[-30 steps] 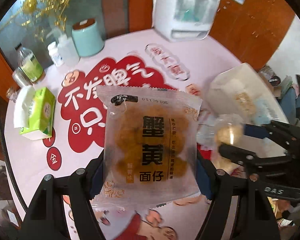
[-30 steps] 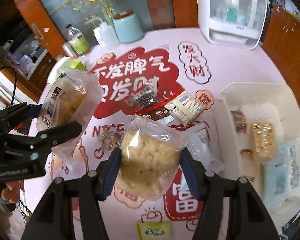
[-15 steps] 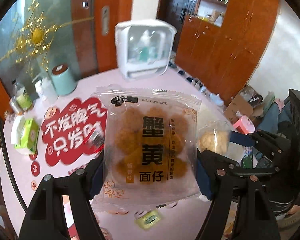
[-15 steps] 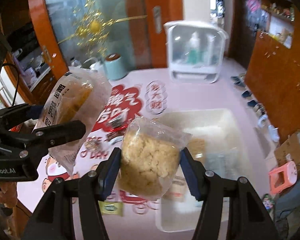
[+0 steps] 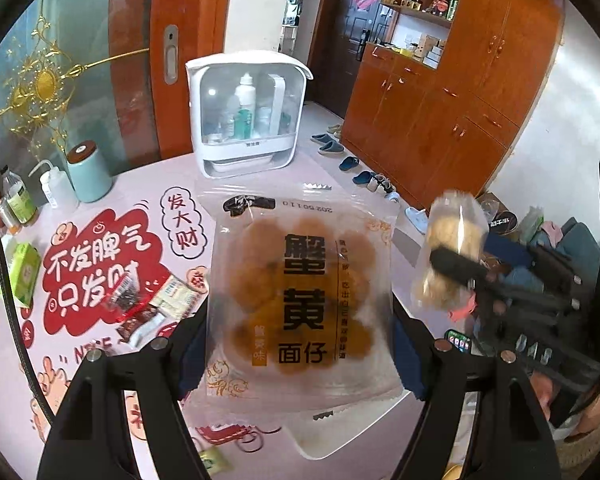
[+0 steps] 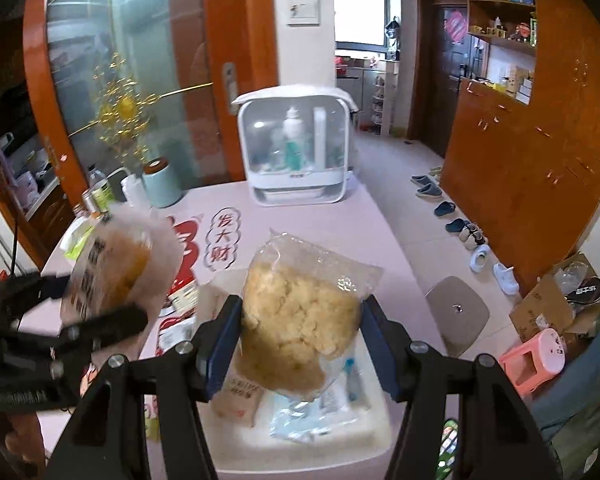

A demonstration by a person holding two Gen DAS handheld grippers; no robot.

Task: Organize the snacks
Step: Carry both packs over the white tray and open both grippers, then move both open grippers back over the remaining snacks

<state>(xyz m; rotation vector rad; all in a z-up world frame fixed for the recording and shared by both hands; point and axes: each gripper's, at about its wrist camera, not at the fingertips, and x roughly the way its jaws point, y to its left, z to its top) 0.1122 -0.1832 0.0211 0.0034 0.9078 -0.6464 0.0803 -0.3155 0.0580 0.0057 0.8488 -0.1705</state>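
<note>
The left tool (image 5: pixel 300 344) is squeezing a brown snack packet (image 5: pixel 300 292). The right tool (image 6: pixel 300 340) is squeezing a yellow snack bag (image 6: pixel 296 320) above the white tray (image 6: pixel 300 456).

I am looking past a pink surface (image 6: pixel 320 220) at orange wooden cabinets (image 6: pixel 520 184), a pale tiled floor (image 6: pixel 400 192) lined with slippers (image 6: pixel 428 190), and a window (image 6: pixel 360 12) glowing with daylight.

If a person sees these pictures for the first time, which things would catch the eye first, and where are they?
First, the two snack packets held up close to the cameras: a crab-roe packet clamped in the left gripper, and a bag of pale yellow pieces in the right gripper. Below that bag lies a white tray with packets already inside. Behind stands a white cabinet at the table's far edge.
</note>
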